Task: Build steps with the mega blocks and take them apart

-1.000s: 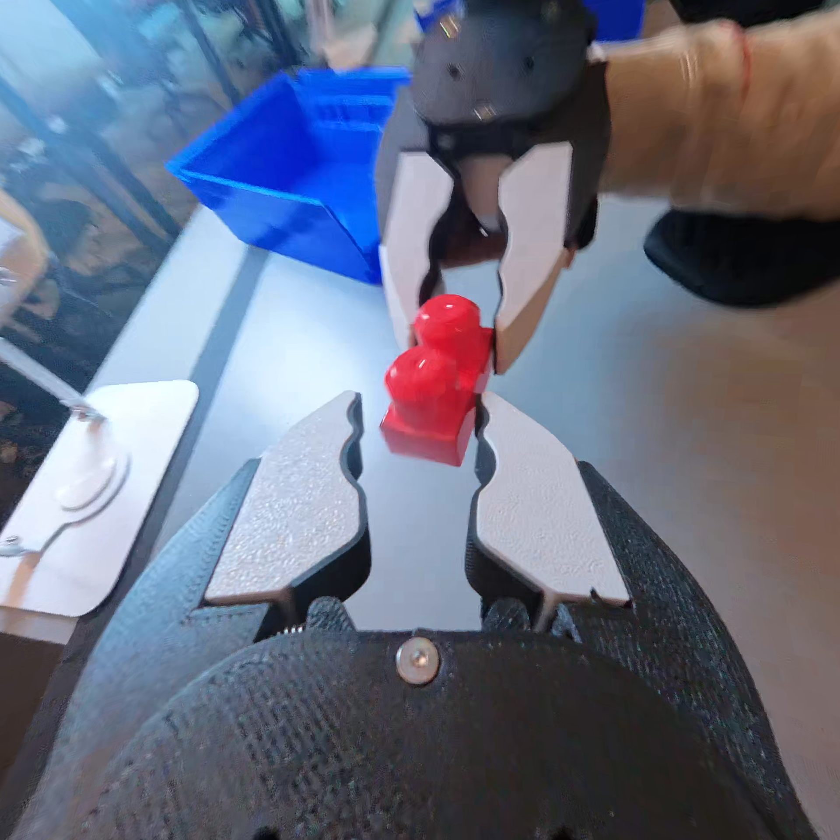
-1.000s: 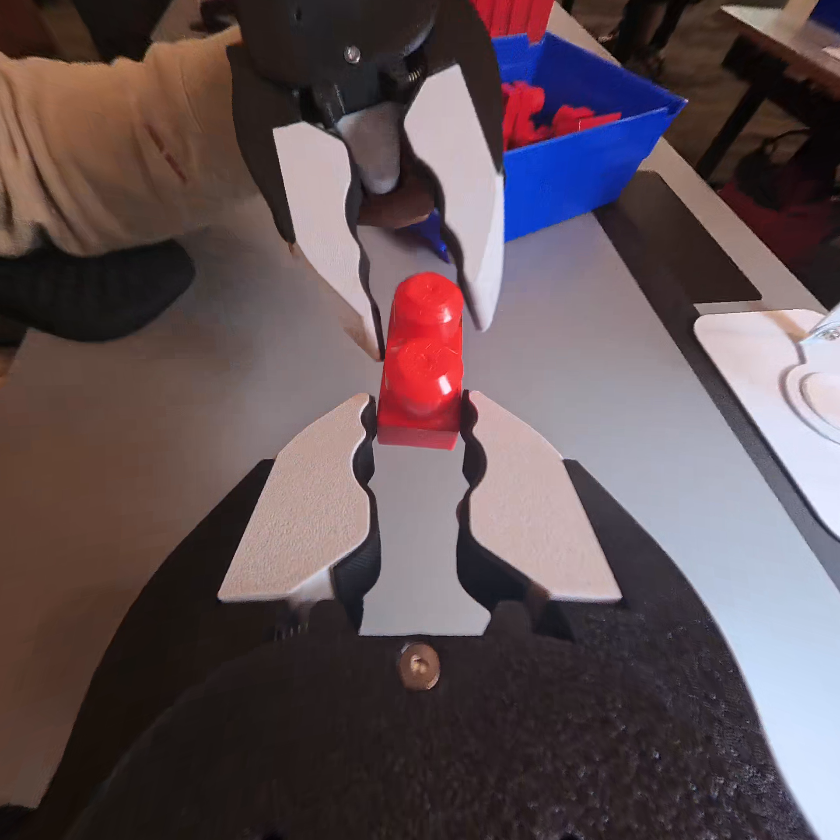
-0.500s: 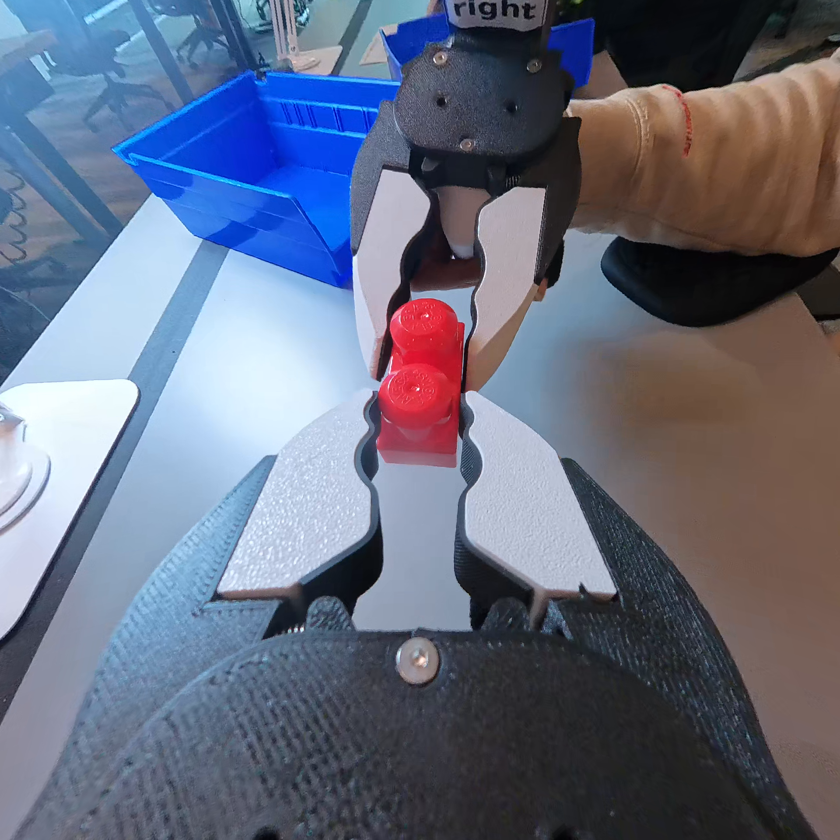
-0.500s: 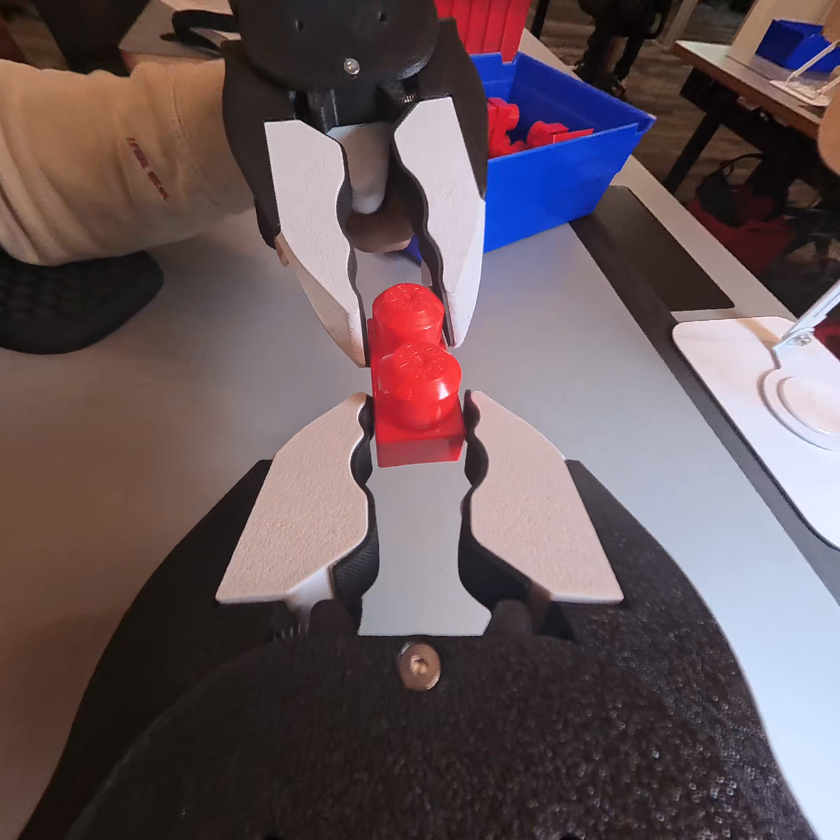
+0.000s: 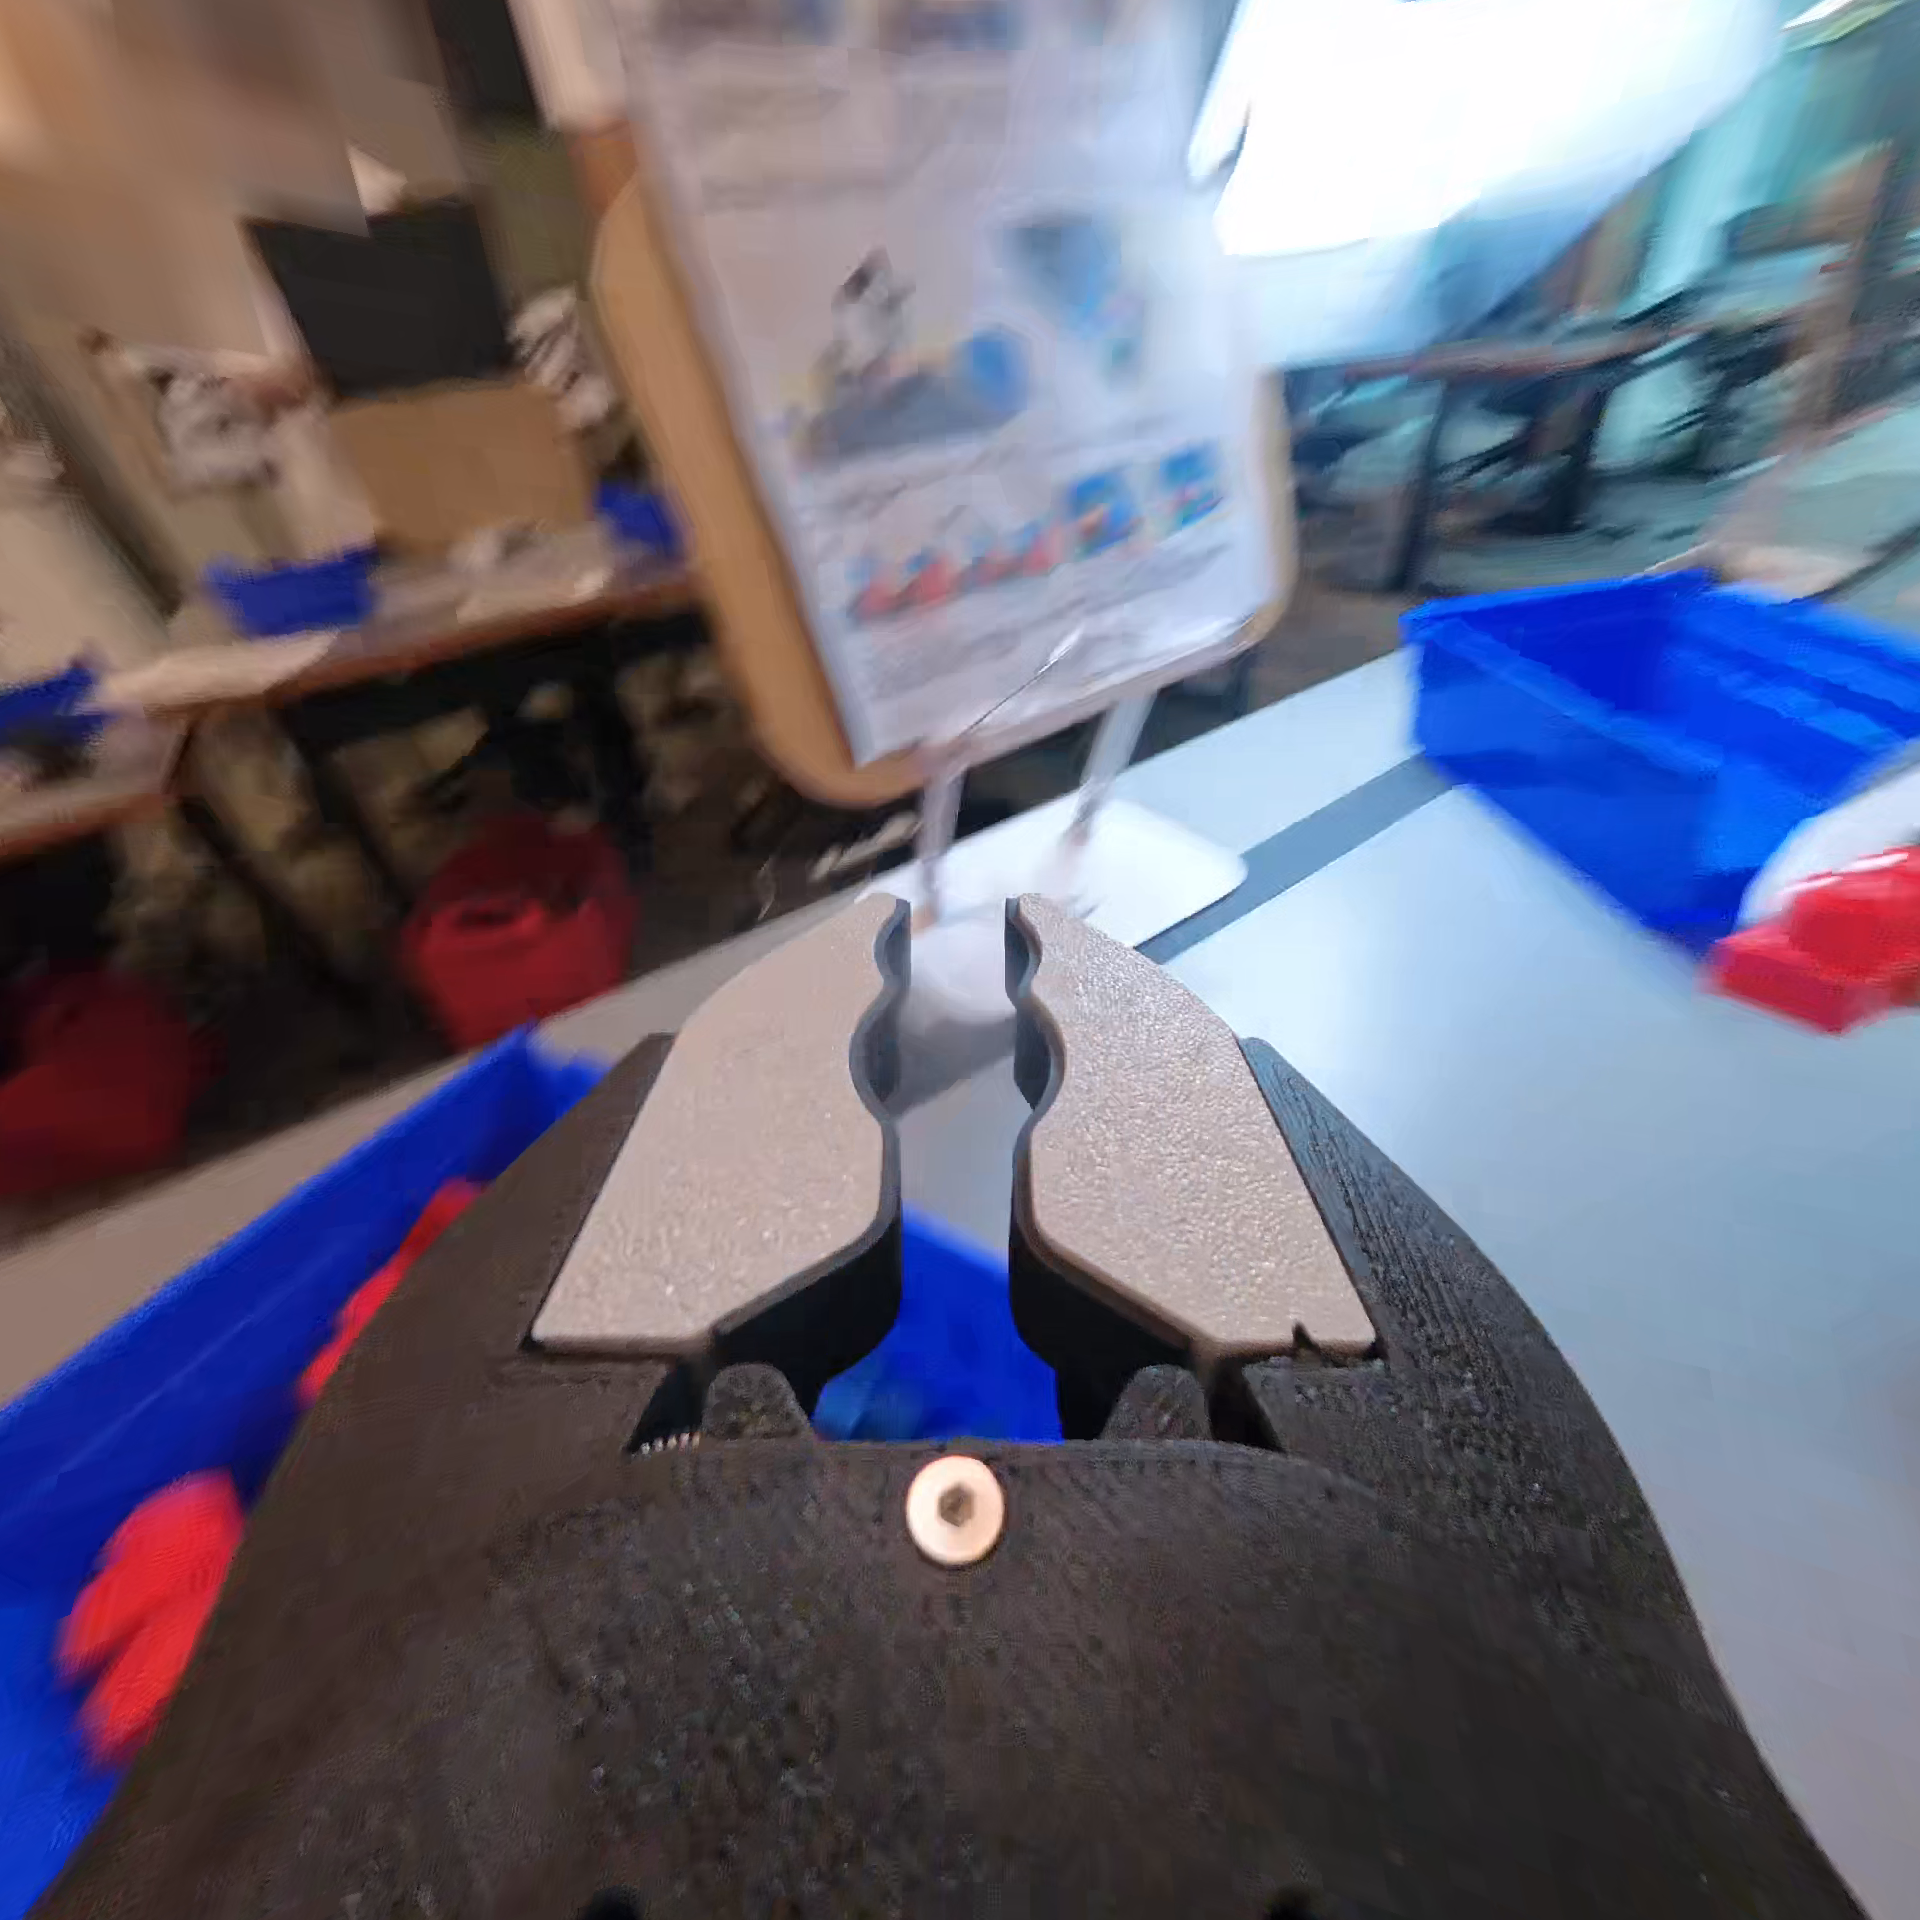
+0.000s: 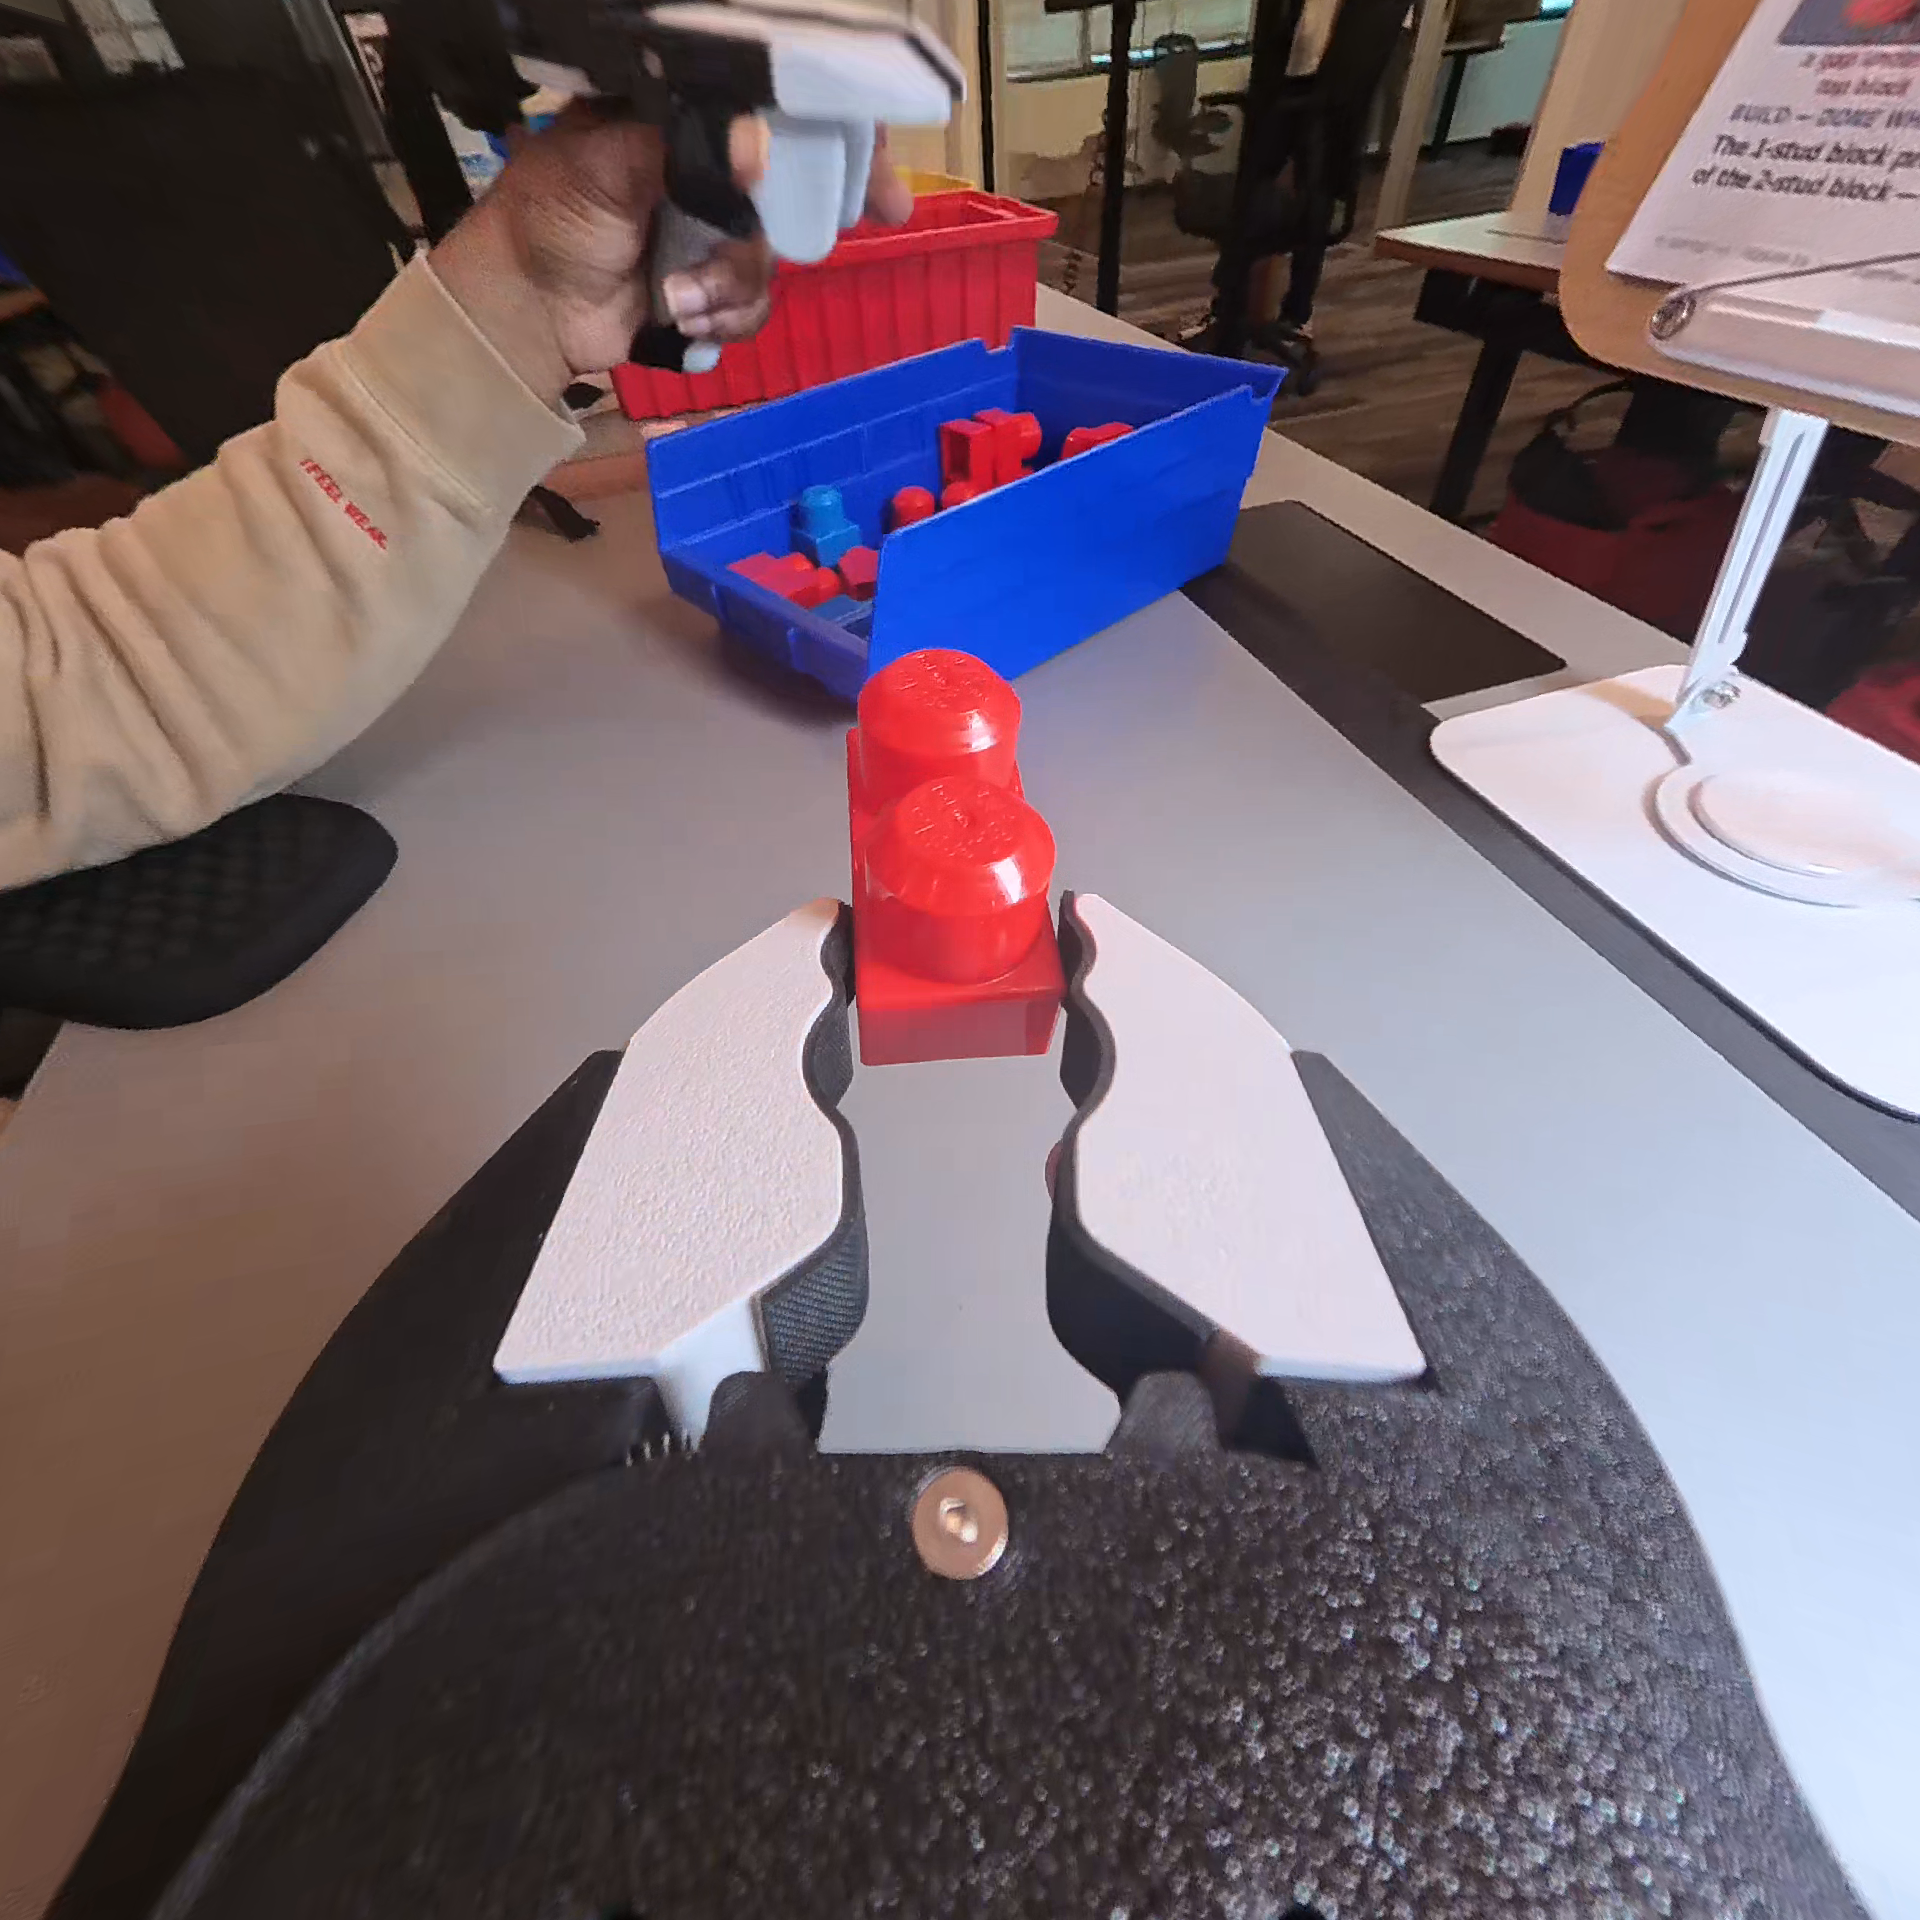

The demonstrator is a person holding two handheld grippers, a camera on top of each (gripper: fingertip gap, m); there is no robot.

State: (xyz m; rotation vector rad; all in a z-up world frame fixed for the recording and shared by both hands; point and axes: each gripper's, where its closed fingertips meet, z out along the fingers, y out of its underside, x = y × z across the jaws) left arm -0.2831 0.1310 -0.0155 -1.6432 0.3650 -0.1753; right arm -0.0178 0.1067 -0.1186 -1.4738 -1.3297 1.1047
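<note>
Left wrist view, left claw (image 5: 957, 914) lifted off red block (image 6: 951, 883)

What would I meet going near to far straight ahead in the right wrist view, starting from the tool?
right tool → red two-stud block → blue bin → red bin
</note>
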